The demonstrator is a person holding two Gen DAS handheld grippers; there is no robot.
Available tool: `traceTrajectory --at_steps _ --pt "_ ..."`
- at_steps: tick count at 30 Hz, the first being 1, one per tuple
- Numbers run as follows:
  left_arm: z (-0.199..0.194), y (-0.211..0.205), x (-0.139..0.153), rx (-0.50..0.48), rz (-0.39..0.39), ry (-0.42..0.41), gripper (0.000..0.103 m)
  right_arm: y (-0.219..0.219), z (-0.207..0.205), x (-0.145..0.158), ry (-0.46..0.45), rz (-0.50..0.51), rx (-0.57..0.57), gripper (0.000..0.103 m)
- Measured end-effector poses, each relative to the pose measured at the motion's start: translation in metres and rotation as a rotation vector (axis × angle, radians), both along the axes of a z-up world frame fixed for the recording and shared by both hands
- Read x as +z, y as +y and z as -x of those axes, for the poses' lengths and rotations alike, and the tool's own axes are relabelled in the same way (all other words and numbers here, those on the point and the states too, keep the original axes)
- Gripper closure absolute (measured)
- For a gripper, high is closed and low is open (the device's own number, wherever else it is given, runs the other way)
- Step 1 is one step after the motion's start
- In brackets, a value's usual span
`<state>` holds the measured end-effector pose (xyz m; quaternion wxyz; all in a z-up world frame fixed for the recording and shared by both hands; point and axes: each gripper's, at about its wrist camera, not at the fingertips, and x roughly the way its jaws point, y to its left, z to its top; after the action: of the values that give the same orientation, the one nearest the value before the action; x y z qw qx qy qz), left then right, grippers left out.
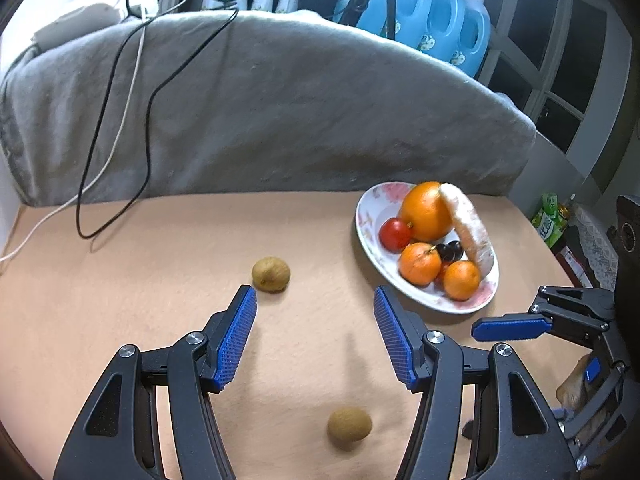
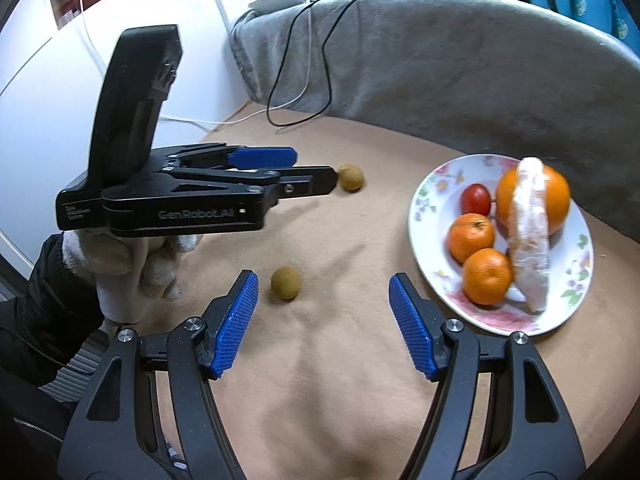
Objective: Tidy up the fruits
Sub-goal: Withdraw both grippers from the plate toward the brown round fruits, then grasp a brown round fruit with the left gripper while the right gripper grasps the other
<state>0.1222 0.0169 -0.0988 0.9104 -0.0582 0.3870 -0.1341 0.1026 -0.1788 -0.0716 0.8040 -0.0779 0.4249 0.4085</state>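
Two small brown round fruits lie loose on the tan tabletop. One fruit sits just beyond my left gripper's left fingertip. The other fruit lies low between the left gripper's arms and beside my right gripper's left fingertip. A flowered white plate to the right holds a big orange, two tangerines, a red tomato, dark berries and a pale peeled citrus wedge. My left gripper and right gripper both stand open and hold nothing.
A grey blanket rises behind the table with black and white cables trailing over it. Blue detergent bottles stand at the back. A gloved hand holds the left gripper. The right gripper's blue pad shows near the plate.
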Motion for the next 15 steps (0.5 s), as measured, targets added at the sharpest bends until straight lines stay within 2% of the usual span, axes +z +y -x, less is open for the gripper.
traceTrajectory --at_steps 10,12,15 --pt "-0.011 0.01 -0.013 0.005 0.019 0.036 0.043 0.021 0.003 -0.014 0.017 0.017 0.042 0.033" --pt "-0.015 0.013 -0.016 0.006 0.032 0.047 0.045 0.021 0.003 -0.016 0.024 0.018 0.046 0.037" --pt "-0.02 0.015 -0.02 0.01 0.042 0.059 0.048 0.025 0.003 -0.019 0.034 0.022 0.056 0.039"
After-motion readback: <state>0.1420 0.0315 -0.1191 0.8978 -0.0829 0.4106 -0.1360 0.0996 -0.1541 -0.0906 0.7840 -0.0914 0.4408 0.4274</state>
